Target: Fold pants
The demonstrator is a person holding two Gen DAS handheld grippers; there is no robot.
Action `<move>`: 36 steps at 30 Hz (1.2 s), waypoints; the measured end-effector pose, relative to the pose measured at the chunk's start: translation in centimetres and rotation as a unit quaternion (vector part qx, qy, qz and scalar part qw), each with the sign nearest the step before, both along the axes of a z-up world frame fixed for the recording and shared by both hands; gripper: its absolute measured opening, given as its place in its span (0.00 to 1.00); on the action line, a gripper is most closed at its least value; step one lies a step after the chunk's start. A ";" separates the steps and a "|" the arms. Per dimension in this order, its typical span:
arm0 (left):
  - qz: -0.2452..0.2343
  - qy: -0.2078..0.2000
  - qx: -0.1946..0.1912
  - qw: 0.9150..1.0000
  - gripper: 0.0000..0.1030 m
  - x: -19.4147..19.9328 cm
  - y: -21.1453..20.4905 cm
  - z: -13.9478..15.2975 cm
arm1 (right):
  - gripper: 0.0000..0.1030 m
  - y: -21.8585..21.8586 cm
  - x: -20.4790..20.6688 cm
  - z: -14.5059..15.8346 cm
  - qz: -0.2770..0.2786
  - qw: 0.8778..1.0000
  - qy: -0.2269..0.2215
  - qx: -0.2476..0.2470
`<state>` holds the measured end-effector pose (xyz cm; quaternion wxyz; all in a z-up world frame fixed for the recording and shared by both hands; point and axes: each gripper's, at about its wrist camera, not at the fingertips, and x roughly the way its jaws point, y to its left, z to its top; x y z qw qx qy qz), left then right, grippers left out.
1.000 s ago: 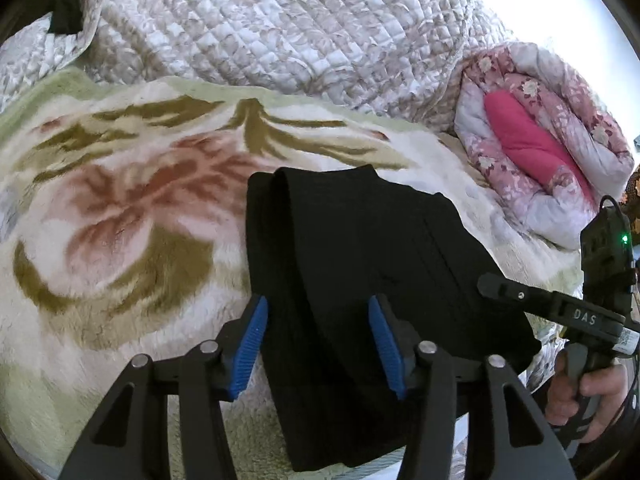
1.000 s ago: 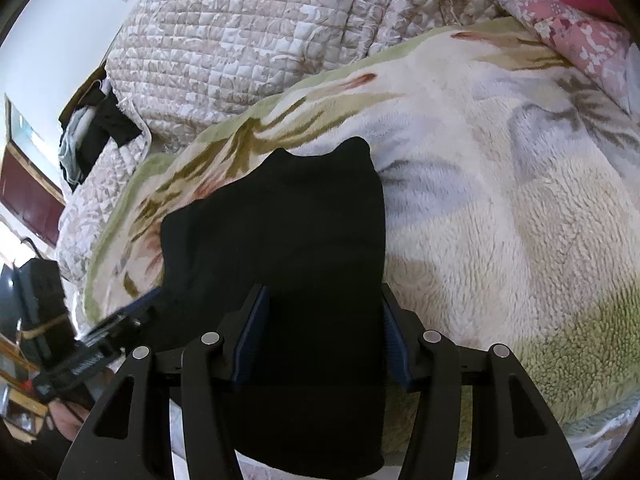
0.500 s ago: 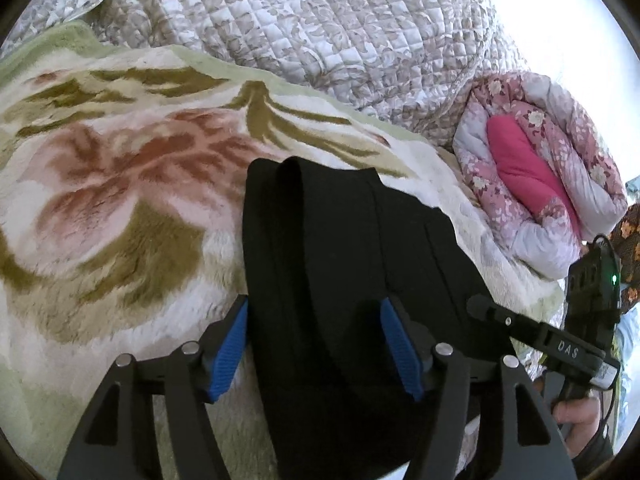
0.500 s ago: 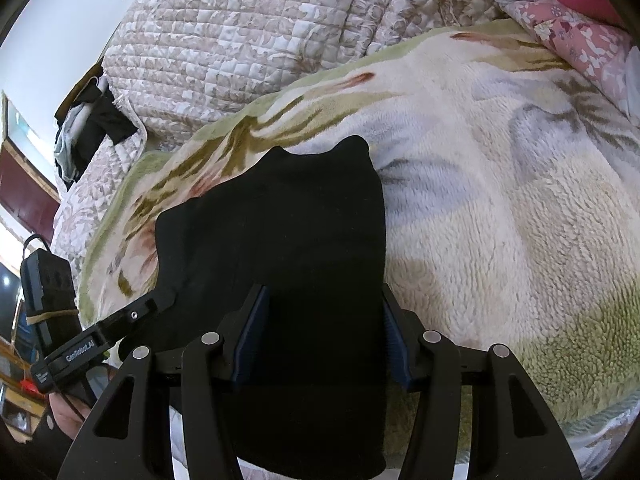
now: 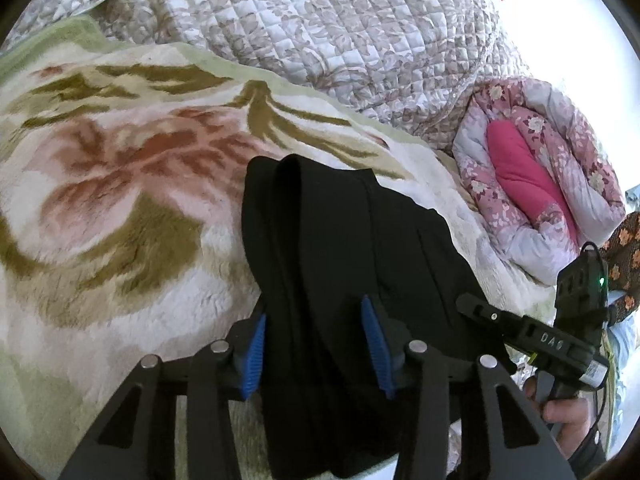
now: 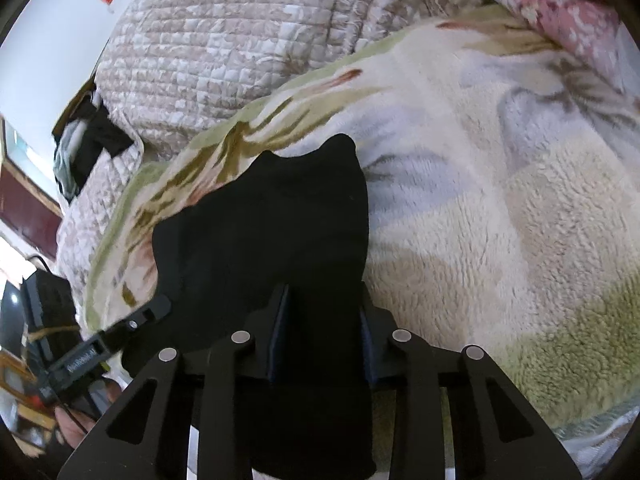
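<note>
Black pants [image 5: 340, 248] lie folded in a long strip on the floral fleece blanket [image 5: 120, 184]. My left gripper [image 5: 316, 344] straddles the near end of the pants, its blue pads partly closed with fabric bunched between them. The pants also show in the right wrist view [image 6: 280, 224]. My right gripper [image 6: 320, 332] straddles the near right part of the pants, its pads narrowed against the cloth. The right gripper also shows in the left wrist view [image 5: 532, 332], and the left gripper in the right wrist view [image 6: 120, 340].
A quilted beige cover [image 5: 320, 28] is heaped at the back. A rolled pink floral quilt [image 5: 536, 168] lies at the right. Dark clothes [image 6: 88, 144] sit at the far left of the bed.
Both grippers have moved forward over the near end of the pants and their pads have closed inward onto the fabric.
</note>
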<state>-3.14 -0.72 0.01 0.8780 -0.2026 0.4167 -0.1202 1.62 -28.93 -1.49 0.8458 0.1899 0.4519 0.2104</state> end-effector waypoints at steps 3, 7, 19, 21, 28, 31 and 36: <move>-0.002 0.000 0.006 1.000 0.48 0.4 -0.3 0.1 | 0.31 0.3 -0.1 0.2 0.000 1.000 -0.005 -0.010; -0.004 -0.003 0.033 0.999 0.44 0.2 -0.9 0.8 | 0.20 0.8 -0.7 0.9 0.005 0.999 -0.021 -0.029; -0.031 -0.018 0.080 0.996 0.24 0.1 -2.4 3.8 | 0.13 2.0 -1.6 3.9 0.017 0.998 -0.050 -0.045; -0.038 -0.020 0.088 0.995 0.23 0.1 -2.7 4.2 | 0.13 2.3 -1.8 4.5 0.023 0.997 -0.057 -0.045; -0.057 -0.027 0.093 0.994 0.22 0.7 -2.6 5.6 | 0.13 3.3 -1.8 6.2 0.042 0.996 -0.072 -0.038; -0.060 -0.032 0.094 0.993 0.22 1.5 -2.3 6.5 | 0.13 3.8 -0.8 6.7 0.049 0.995 -0.076 -0.037; -0.058 -0.043 0.105 0.992 0.22 4.0 -0.8 7.8 | 0.13 5.2 1.7 7.6 0.060 0.994 -0.085 -0.041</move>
